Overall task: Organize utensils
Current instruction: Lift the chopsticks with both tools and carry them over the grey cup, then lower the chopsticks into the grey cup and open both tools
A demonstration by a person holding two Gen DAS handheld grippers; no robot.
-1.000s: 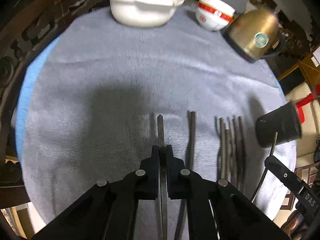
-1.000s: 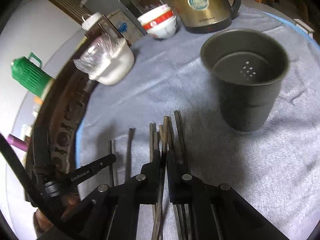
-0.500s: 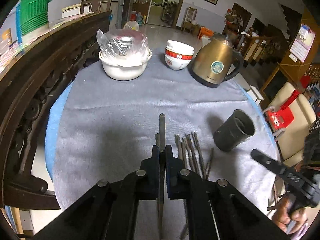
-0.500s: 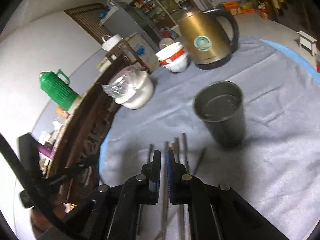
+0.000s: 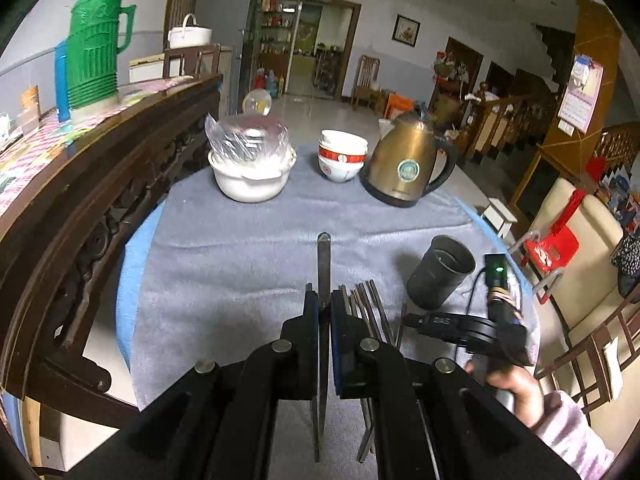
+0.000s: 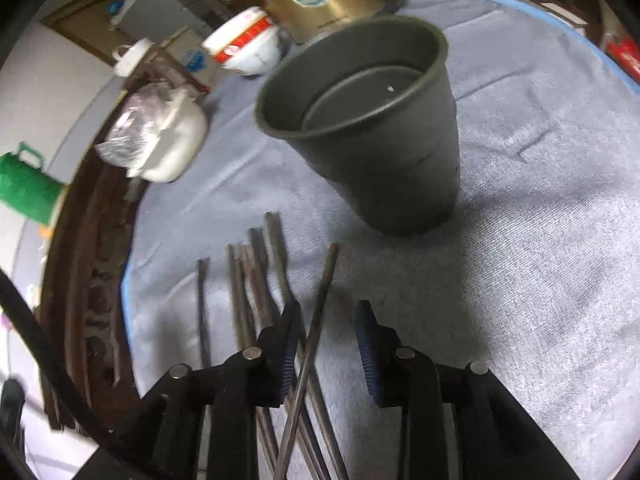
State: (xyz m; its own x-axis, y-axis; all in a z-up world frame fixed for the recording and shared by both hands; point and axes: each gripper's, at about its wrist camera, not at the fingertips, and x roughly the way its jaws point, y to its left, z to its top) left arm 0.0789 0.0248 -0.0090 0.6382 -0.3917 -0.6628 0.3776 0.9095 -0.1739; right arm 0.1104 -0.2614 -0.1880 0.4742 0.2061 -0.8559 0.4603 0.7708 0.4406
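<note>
My left gripper is shut on a dark metal utensil and holds it above the grey cloth, its tip pointing forward. Several dark metal utensils lie side by side on the cloth just right of it. A dark metal cup stands upright further right. My right gripper is open low over the same utensils. One utensil lies slanted between its jaws, not gripped. The cup stands just ahead of it.
At the back of the round table stand a white pot wrapped in plastic, stacked red-banded bowls and a gold kettle. A carved wooden sideboard with a green thermos runs along the left.
My left gripper has lifted up and back with its utensil. My right gripper has opened, let its utensil drop onto the pile, and moved lower and nearer the cup.
</note>
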